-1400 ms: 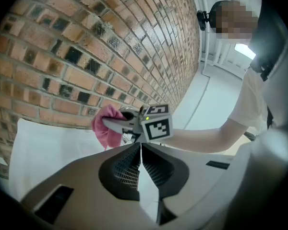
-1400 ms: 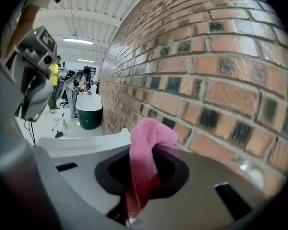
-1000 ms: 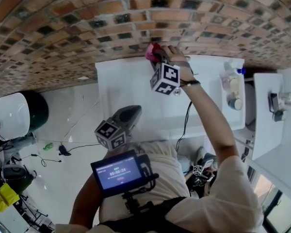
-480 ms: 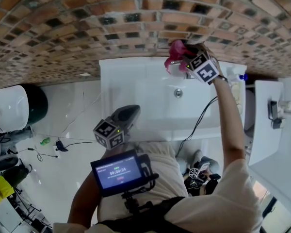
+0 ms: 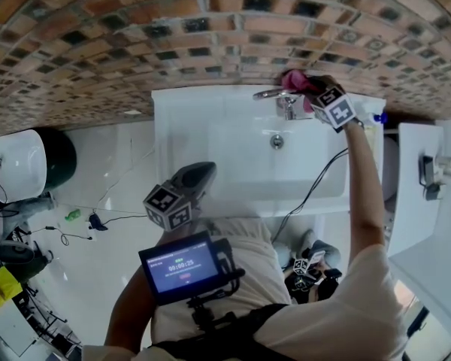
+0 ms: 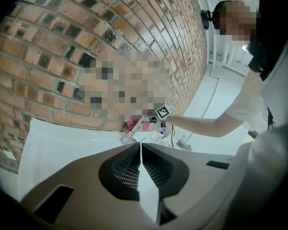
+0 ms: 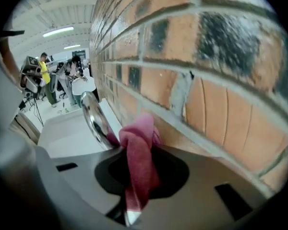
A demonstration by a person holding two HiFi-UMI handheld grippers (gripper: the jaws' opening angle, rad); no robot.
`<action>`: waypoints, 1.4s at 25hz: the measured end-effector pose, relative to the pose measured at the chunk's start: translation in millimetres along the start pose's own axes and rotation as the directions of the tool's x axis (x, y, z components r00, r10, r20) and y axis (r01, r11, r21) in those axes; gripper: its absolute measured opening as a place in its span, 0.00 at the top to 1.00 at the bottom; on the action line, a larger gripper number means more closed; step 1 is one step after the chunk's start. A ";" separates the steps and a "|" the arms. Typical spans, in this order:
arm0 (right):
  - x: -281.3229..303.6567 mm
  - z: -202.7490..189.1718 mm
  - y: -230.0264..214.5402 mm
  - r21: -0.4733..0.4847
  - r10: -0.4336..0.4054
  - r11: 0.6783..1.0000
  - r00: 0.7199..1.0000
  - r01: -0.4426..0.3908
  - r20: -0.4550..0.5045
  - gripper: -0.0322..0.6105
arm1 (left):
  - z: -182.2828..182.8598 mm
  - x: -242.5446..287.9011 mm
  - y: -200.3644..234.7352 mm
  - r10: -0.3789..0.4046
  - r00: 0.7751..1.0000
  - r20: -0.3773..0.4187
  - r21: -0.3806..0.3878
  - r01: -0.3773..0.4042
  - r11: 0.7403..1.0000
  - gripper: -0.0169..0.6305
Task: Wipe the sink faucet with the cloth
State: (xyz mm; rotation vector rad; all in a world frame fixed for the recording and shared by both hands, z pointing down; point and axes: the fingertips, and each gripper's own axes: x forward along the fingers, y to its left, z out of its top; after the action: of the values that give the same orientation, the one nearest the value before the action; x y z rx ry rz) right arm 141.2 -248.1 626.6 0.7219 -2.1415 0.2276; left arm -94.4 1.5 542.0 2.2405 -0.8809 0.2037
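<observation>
The chrome faucet [image 5: 276, 96] stands at the back rim of the white sink [image 5: 180, 126], against the brick wall. My right gripper [image 5: 310, 90] is shut on the pink cloth [image 5: 295, 80], which it presses against the faucet's right side. In the right gripper view the cloth [image 7: 138, 157] bunches between the jaws and touches the shiny faucet spout [image 7: 95, 119]. My left gripper [image 5: 204, 173] hangs low in front of the sink, far from the faucet, shut with nothing in it. The left gripper view shows the cloth [image 6: 133, 125] and faucet [image 6: 130, 137] in the distance.
Bottles [image 5: 370, 115] stand on the sink's right edge. A second white sink [image 5: 425, 201] lies further right. A black-and-white round bin [image 5: 26, 168] sits on the floor at left, with cables [image 5: 98, 224] near it. A drain [image 5: 276, 142] marks the basin's middle.
My right gripper has carried the pink cloth rightward along the back wall, from left of the faucet across to its right side. The left gripper has stayed put.
</observation>
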 end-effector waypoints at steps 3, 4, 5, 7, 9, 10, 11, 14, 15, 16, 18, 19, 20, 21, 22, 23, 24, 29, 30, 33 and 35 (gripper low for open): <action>17.4 -29.9 2.5 -0.029 0.071 0.997 0.997 -0.072 -0.014 0.86 | -4.0 4.1 -0.3 0.006 1.000 -0.009 -0.008 -0.007 1.000 0.97; 24.9 -39.7 4.5 -0.046 0.085 0.995 0.996 -0.086 -0.031 0.86 | -5.6 4.9 -0.5 0.009 1.000 -0.015 -0.008 -0.009 1.000 0.97; 32.4 -49.5 5.7 -0.055 0.091 0.994 0.995 -0.094 -0.048 0.86 | -6.8 5.5 -0.9 0.012 1.000 -0.023 -0.006 -0.012 1.000 0.97; 46.2 -67.5 4.3 -0.048 0.090 0.994 0.992 -0.095 -0.083 0.86 | -8.4 6.2 -1.4 0.017 0.999 -0.035 0.000 -0.017 1.000 0.97; 57.6 -79.8 3.4 -0.021 0.093 0.995 0.989 -0.096 -0.111 0.87 | -10.2 5.2 -0.6 0.026 0.999 -0.043 -0.002 -0.026 1.000 0.97; 62.6 -84.6 3.7 -0.006 0.100 0.995 0.987 -0.101 -0.126 0.86 | -11.2 4.1 0.0 0.032 0.998 -0.045 -0.005 -0.032 0.999 0.97; 67.3 -89.0 4.0 0.003 0.107 0.994 0.984 -0.108 -0.142 0.86 | -12.0 3.0 0.7 0.038 0.998 -0.046 -0.009 -0.038 0.999 0.97; 75.2 -103.8 4.5 0.017 0.116 0.993 0.975 -0.115 -0.192 0.86 | -15.3 -0.3 0.3 0.055 0.997 -0.052 -0.017 -0.056 0.998 0.97; 73.2 -109.2 2.3 0.025 0.108 0.994 0.973 -0.105 -0.202 0.86 | -16.3 0.0 -1.0 0.056 0.997 -0.054 -0.013 -0.057 0.998 0.97; 69.0 -113.3 -2.8 0.035 0.092 0.996 0.975 -0.087 -0.204 0.86 | -16.8 1.3 -2.3 0.054 0.997 -0.057 -0.006 -0.055 0.998 0.97; 56.0 -116.3 -17.6 0.072 0.043 0.997 0.985 -0.031 -0.170 0.86 | -16.8 3.5 -4.1 0.049 0.997 -0.057 0.004 -0.049 0.999 0.97; 46.8 -114.4 -24.6 0.100 0.007 0.995 0.991 0.007 -0.136 0.86 | -16.5 2.9 -4.9 0.047 0.998 -0.052 0.007 -0.047 0.999 0.97; 35.0 -110.7 -30.2 0.133 -0.038 0.990 0.995 0.050 -0.096 0.86 | -16.1 1.0 -5.5 0.047 0.998 -0.046 0.010 -0.047 0.999 0.97; 21.0 -106.3 -32.9 0.175 -0.082 0.980 0.995 0.090 -0.050 0.86 | -15.7 -1.7 -5.8 0.048 0.998 -0.038 0.012 -0.048 0.999 0.97; 4.7 -102.8 -32.3 0.228 -0.123 0.966 0.992 0.121 -0.005 0.86 | -15.0 -4.4 -6.0 0.047 0.998 -0.029 0.012 -0.047 0.999 0.97; -13.4 -100.9 -29.6 0.285 -0.164 0.947 0.986 0.147 0.038 0.86 | -13.8 -6.4 -6.2 0.043 0.999 -0.019 0.012 -0.042 0.999 0.97; -32.9 -99.9 -25.6 0.341 -0.205 0.925 0.975 0.166 0.080 0.86 | -11.8 -7.4 -6.5 0.033 0.999 -0.008 0.013 -0.033 0.999 0.97; -130.3 -78.6 16.5 0.574 -0.381 0.798 0.891 0.182 0.246 0.85 | 3.8 -10.2 -10.3 -0.047 0.996 0.071 0.004 0.047 0.999 0.97; -145.7 -72.2 28.4 0.607 -0.403 0.776 0.876 0.172 0.266 0.85 | 7.8 -12.3 -13.7 -0.067 0.995 0.078 0.010 0.066 0.998 0.97; -186.8 -46.3 66.8 0.673 -0.446 0.730 0.830 0.120 0.335 0.85 | 23.4 -21.1 -25.5 -0.124 0.987 0.103 0.036 0.121 0.992 0.97; -212.5 -20.1 92.9 0.690 -0.470 0.718 0.797 0.096 0.378 0.85 | 36.2 -28.6 -29.9 -0.152 0.979 0.134 0.075 0.143 0.987 0.97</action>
State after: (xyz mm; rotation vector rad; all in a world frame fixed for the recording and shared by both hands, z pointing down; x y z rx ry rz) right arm 203.5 -75.7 483.1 1.7009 -2.4167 0.6814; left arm -100.5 8.0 487.7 2.3926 -0.7859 0.0069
